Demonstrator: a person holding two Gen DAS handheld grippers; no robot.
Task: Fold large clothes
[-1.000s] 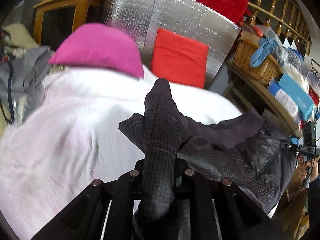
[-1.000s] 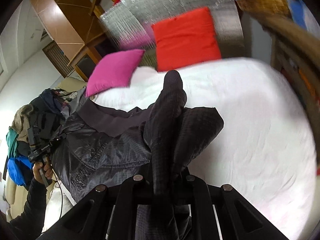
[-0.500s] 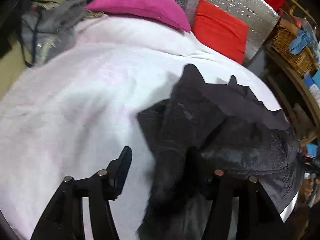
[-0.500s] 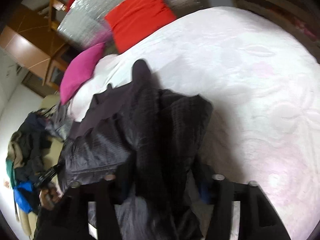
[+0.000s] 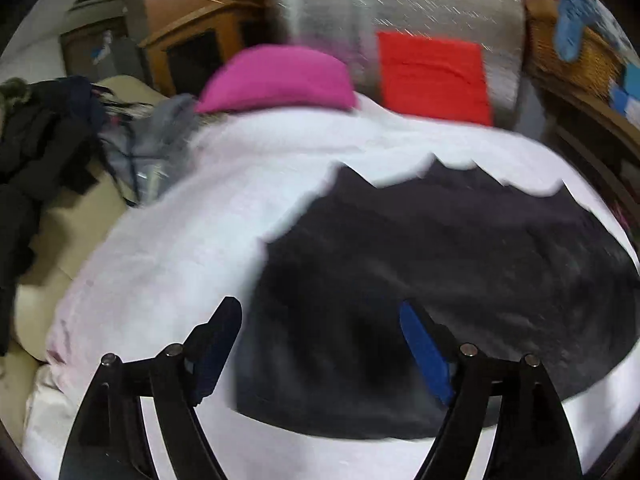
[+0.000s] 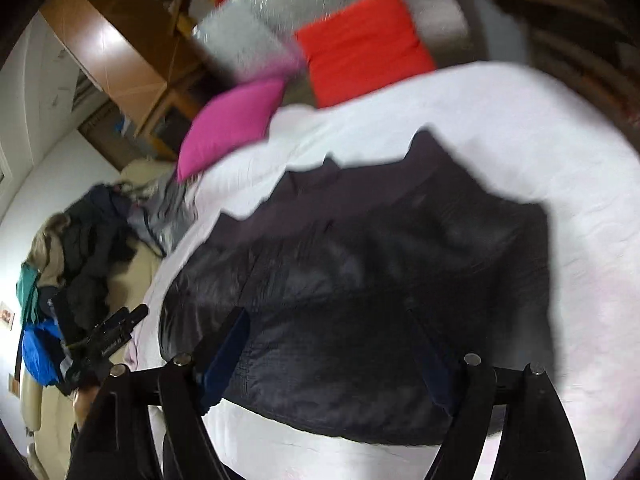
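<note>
I see the dark jacket (image 5: 440, 280) lying spread out on the white bed (image 5: 168, 240). It is not in my grip. My left gripper (image 5: 320, 340) has its fingers wide apart; they have just been opening, and nothing is pinched between them. The jacket lies on the bed below and past the blue pads (image 5: 428, 356). My right gripper (image 6: 332, 356) is the same: fingers wide, just opened, with the jacket (image 6: 360, 280) lying flat under them and no cloth held.

From the left wrist view the jacket fills the right and middle part of the bed, and its far edge looks bumpy. From the right wrist view it sits in the middle of the bed (image 6: 580, 200), with white sheet showing all around it.

At the head of the bed a pink pillow (image 5: 276, 80) lies on the sheet. Beside it a red pillow (image 5: 432, 76) leans on a shiny silver board (image 5: 400, 4). A pile of other clothes (image 6: 80, 240) sits off the bed's side, on something cream. In the right wrist view I can see the left gripper low by that pile. Both pictures are blurry.
</note>
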